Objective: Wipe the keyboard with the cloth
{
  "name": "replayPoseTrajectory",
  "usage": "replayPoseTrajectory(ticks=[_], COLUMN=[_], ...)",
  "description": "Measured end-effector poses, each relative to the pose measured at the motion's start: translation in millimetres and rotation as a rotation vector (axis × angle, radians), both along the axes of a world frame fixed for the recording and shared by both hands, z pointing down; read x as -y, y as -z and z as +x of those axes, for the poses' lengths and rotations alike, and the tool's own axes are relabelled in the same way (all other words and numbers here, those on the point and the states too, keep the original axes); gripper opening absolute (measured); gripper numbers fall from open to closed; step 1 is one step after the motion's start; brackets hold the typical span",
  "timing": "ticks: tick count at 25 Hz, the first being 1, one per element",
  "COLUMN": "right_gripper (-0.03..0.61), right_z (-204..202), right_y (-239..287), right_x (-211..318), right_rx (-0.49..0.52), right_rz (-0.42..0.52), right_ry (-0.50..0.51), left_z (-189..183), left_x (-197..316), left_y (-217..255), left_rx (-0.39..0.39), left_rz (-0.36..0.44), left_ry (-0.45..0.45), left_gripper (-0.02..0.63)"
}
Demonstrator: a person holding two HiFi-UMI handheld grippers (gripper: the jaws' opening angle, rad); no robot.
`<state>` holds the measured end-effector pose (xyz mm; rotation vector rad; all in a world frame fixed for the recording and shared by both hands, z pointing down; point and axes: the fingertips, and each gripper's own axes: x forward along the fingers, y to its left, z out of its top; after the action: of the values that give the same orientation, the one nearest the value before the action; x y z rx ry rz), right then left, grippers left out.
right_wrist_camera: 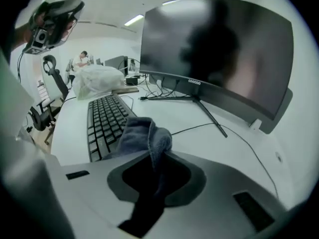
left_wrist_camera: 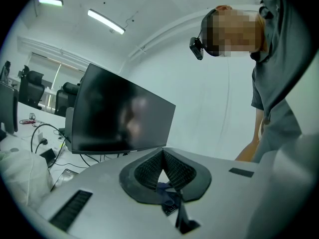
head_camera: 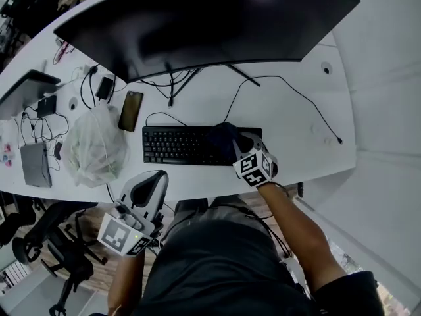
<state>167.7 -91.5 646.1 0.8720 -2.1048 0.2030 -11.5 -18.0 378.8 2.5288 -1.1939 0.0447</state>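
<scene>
The dark cloth (head_camera: 224, 135) lies bunched on the right end of the black keyboard (head_camera: 176, 145), which sits on the white desk (head_camera: 296, 143) in front of the curved monitor (head_camera: 197, 25). The right gripper (head_camera: 241, 149) points down at that end of the keyboard, and its jaws are pinched narrow on a fold of the cloth; the rest of the fabric drapes over the nearest keys. The left gripper (head_camera: 152, 178) hangs off the desk's near edge, left of the keyboard and well apart from it. Its jaws meet at the tips with nothing between them. Left of the keyboard rests a crumpled plastic bag (head_camera: 94, 145), with a phone (head_camera: 130, 110) just beside it. A thin black cable (head_camera: 289, 84) trails across the desk at the right.
</scene>
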Motion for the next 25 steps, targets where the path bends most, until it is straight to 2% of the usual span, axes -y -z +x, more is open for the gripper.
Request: replayPoseTrajectory(ticks=[2, 4, 6, 8, 10, 12, 13, 17, 19, 21, 23, 25], right_gripper=[0.048, 0.048, 0.048, 0.048, 0.048, 0.048, 0.048, 0.048, 0.048, 0.048, 0.048, 0.048], right_z=[-14, -35, -51, -61, -66, -66, -67, -74, -75, -75, -73, -66], right_y=[-7, -11, -10, 1, 6, -3, -6, -13, -16, -12, -4, -5], right_x=[-43, -92, -104, -64, -7, 24, 21, -75, -94, -62, -7, 27], right_rx=[0.013, 0.035, 0.055, 0.07, 0.043, 0.009, 0.009, 0.016, 0.022, 0.016, -0.011, -0.033], right_rz=[-0.043, -0.092, -0.112, -0.04, 0.036, 0.011, -0.016, -0.089, -0.12, -0.084, 0.002, 0.024], right_ry=[0.036, 0.124, 0.182, 0.175, 0.146, 0.105, 0.09, 0.172, 0.193, 0.183, 0.147, 0.096], left_z=[-7, -16, -26, -34, -39, -40, -41, -51, -56, -58, -55, -51], left_x=[2, 5, 4, 4, 6, 9, 11, 18, 20, 21, 23, 26], left_y=[3, 3, -2, -7, -11, -10, -8, -5, -10, -13, -15, -14], left_rx=[-0.003, -0.01, -0.011, -0.007, -0.006, -0.005, -0.006, -0.023, -0.027, -0.026, -0.023, -0.021], left_rz=[0.003, 0.005, -0.002, -0.013, -0.022, -0.021, -0.017, -0.012, -0.02, -0.026, -0.029, -0.024], left_ry=[0.017, 0.034, 0.049, 0.055, 0.056, 0.052, 0.051, 0.062, 0.062, 0.05, 0.032, 0.017], left_gripper=[0.005, 0.005, 0.005, 0.005, 0.005, 0.005, 0.005, 0.005, 0.005, 0.005, 0.005, 0.005])
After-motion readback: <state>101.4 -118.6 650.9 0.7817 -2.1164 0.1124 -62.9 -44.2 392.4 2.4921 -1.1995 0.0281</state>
